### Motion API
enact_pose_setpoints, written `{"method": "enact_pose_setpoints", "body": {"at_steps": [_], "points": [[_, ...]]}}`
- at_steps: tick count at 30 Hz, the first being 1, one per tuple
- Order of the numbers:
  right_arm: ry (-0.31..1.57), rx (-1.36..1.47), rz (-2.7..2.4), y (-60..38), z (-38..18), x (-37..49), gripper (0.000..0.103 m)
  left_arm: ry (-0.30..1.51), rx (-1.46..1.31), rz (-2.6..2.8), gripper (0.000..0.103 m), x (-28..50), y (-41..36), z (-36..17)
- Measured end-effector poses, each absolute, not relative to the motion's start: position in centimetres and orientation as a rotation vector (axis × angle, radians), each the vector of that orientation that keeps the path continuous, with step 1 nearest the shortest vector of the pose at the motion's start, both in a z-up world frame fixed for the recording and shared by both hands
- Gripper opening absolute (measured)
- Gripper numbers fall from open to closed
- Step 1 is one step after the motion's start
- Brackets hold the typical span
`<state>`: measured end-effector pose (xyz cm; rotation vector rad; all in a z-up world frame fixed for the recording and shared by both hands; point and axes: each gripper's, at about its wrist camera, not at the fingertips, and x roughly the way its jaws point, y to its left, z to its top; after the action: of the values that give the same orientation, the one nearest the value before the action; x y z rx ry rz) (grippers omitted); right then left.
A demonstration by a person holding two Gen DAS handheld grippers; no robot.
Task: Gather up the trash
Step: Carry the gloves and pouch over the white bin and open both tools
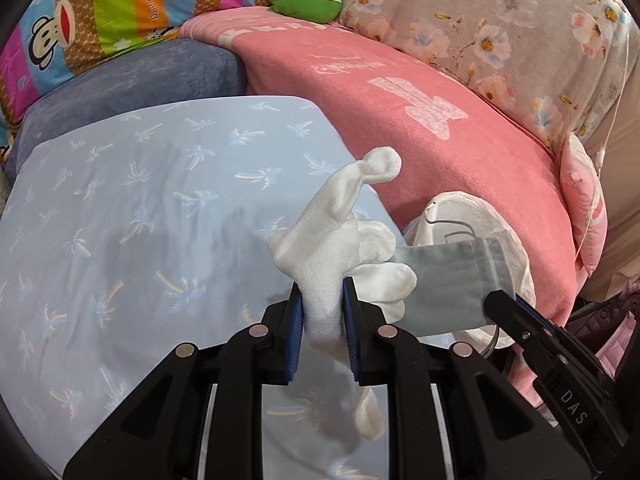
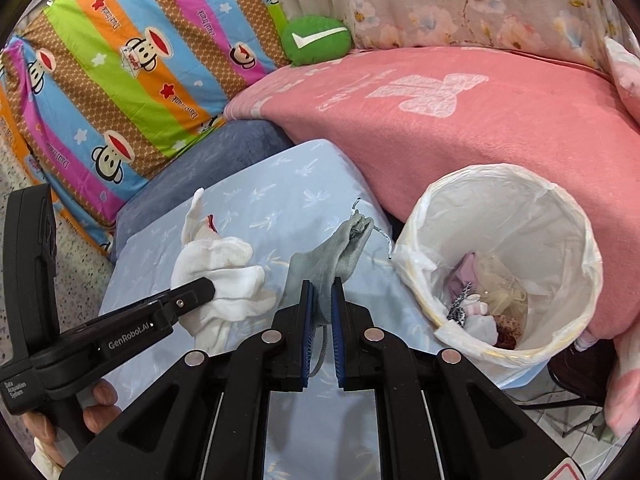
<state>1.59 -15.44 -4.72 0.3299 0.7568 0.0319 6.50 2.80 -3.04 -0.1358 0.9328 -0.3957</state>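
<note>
White knit fills my left gripper (image 1: 322, 312): both blue pads are clamped on a white glove (image 1: 340, 240), whose fingers splay above the jaws while 1 end dangles below them. My right gripper (image 2: 322, 304) is pinched tight on a grey cloth pouch (image 2: 336, 256), a thin drawstring trailing off its top end. Both pieces hang above a pale blue cushion (image 2: 280, 200) printed with palms. Just right of the pouch stands a bin (image 2: 580, 248) lined with a white bag, against a pink blanket (image 2: 460, 132); scraps lie at its bottom, though I cannot make out quite what they are. A person's fingers (image 2: 100, 408) wrap the left gripper's handle.
</note>
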Motion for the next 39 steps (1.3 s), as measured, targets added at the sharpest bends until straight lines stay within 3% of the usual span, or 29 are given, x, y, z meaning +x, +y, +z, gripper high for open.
{"method": "enact_pose_setpoints", "body": {"at_steps": [39], "points": [[0.62, 0.453, -0.22, -28.9, -2.6, -3.3, 0.009, 0.9, 0.061, -0.66, 0.02, 4.9, -12.2, -0.7]]}}
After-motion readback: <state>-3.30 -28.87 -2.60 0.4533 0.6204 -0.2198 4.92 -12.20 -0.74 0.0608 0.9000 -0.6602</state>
